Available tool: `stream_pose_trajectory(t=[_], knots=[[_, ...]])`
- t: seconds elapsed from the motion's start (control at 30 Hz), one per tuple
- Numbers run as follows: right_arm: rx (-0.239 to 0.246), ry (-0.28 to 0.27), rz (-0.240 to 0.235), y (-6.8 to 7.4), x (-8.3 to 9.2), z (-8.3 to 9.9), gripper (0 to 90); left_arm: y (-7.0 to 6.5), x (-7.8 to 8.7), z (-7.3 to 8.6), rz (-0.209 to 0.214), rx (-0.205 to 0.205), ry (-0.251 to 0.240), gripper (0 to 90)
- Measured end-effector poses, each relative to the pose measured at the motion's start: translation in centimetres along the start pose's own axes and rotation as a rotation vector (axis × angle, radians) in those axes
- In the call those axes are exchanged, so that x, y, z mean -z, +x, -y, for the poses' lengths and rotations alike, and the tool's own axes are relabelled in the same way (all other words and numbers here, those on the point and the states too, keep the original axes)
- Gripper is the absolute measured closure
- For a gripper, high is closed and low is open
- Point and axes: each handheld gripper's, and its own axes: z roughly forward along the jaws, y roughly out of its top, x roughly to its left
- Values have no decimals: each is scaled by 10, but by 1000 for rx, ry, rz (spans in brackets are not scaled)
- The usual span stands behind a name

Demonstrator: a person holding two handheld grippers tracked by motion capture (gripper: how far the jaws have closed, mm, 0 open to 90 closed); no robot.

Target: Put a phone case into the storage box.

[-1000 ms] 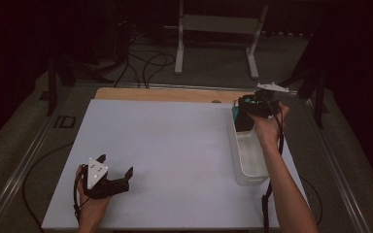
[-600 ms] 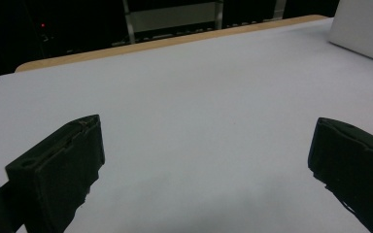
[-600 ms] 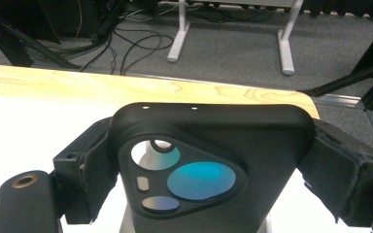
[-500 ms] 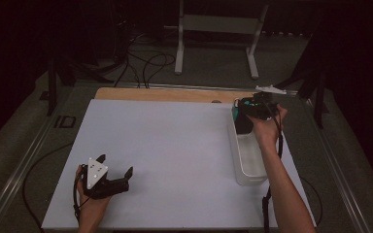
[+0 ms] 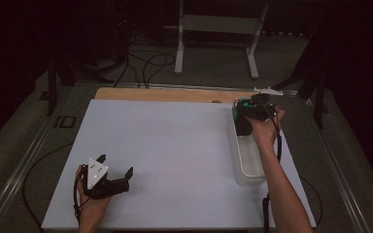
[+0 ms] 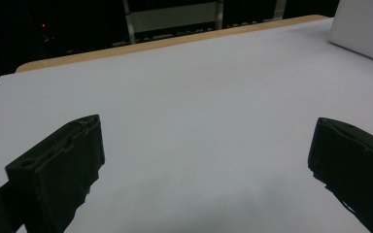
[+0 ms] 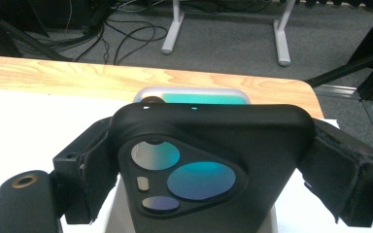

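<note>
High view: at the near left of the white counter (image 5: 175, 145), the left hand-held gripper (image 5: 115, 167) is rested with its jaws spread wide, nothing between them. At the far right, a black phone case (image 7: 209, 165) is clamped by the right hand-held gripper (image 5: 248, 112) above the far end of a clear plastic bin (image 5: 246, 167).

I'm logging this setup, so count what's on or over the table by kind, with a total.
Grippers: 2 (left gripper, right gripper)
Phone cases: 1 (black case)
Phones: 1 (phone, behind the case)
Bins: 1 (clear bin)
Total: 5
</note>
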Motion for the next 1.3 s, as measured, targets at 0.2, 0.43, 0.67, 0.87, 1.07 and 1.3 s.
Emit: stream_pose_trajectory(t=[0.2,0.43,0.67,0.87,1.07,1.3], knots=[[10,-9,-1,1,-3,1,132,0,0,0,1,-1,-1,2],[17,-20,-3,3,-8,1,128,-1,0,0,4,-5,1,2],[33,-27,-6,5,-13,1,126,-1,-1,0,5,-7,4,2],[36,-17,-13,7,-16,0,120,-2,-1,0,6,-7,5,2],[14,-3,-28,6,-20,2,110,-2,-1,1,8,-6,7,2],[7,15,-23,6,-24,3,74,-2,-1,1,7,-7,8,2]])
